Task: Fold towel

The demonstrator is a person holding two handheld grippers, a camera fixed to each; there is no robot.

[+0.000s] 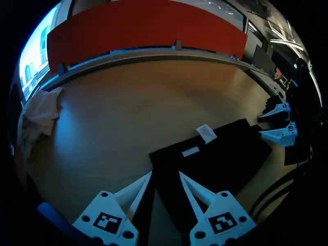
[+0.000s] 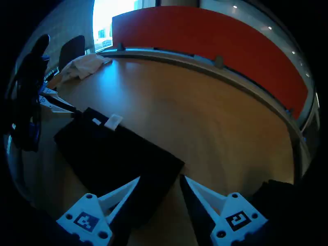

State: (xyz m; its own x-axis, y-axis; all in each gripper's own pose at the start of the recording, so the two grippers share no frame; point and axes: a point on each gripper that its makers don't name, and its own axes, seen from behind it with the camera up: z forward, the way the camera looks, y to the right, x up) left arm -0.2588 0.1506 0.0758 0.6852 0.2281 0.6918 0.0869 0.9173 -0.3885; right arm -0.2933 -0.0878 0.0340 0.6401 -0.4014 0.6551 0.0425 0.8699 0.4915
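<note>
Left hand-held gripper (image 1: 165, 175) sat open astride one towel (image 1: 221, 156) corner; right hand-held gripper (image 2: 160, 178) open astride another towel corner. Risk: shallow bite would slip, skewing fold.

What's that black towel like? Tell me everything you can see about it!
The black towel looks like soft, dark cloth, spread flat in a long shape on the wooden table. A white label sticks up at one edge, with a smaller white tag beside it. One corner sits between the open left tongs, and a corner at the other end sits between the open right tongs. I cannot tell whether either one is touching it.
</note>
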